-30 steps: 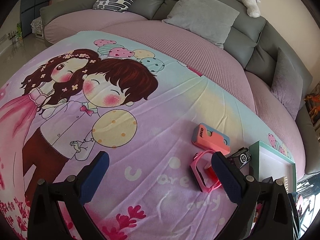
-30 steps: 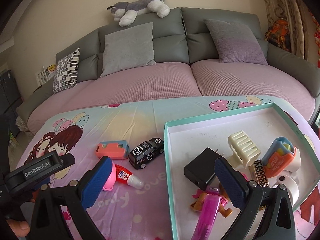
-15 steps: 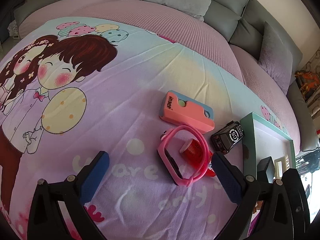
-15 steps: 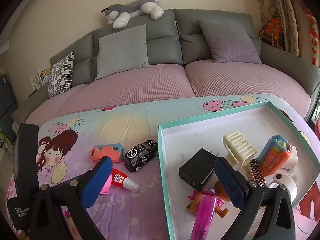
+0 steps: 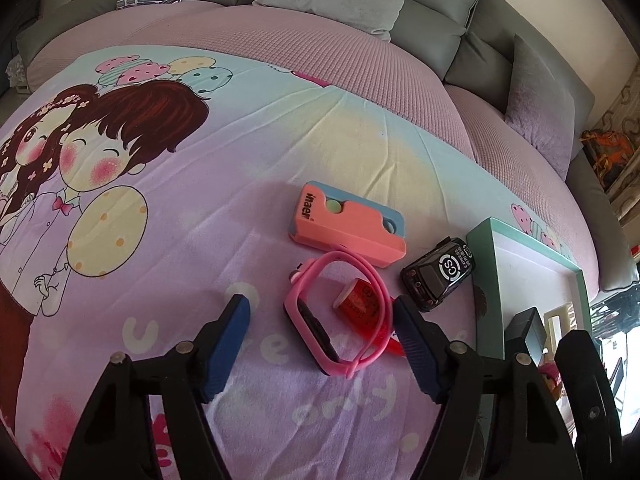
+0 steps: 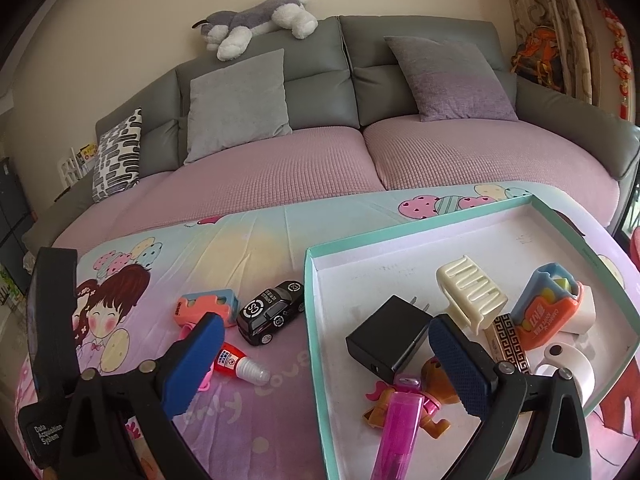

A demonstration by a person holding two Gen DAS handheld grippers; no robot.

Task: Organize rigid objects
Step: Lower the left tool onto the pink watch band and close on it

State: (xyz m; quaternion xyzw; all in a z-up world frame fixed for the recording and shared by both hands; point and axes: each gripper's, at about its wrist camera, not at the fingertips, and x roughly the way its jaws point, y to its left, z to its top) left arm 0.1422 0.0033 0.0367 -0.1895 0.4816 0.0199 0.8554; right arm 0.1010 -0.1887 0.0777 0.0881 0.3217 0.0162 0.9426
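A pink watch with a dark face and a looped silicone strap is seen lying on its side on the surface, which is draped in a cartoon-print cloth; its strap is looped over a red glue bottle with a white cap. The watch is placed between the blue pads of the left claw, nearer the right-hand pad, and neither pad is seen pressing on it — the jaws have just been closing and are now held about half open around it. Just beyond the claw a pink-and-blue case is laid flat, and ahead to the right a black toy car is set beside the rim of a teal tray. The right claw is held wide open and empty above the near corner of the tray — a black charger lies between its pads, untouched.
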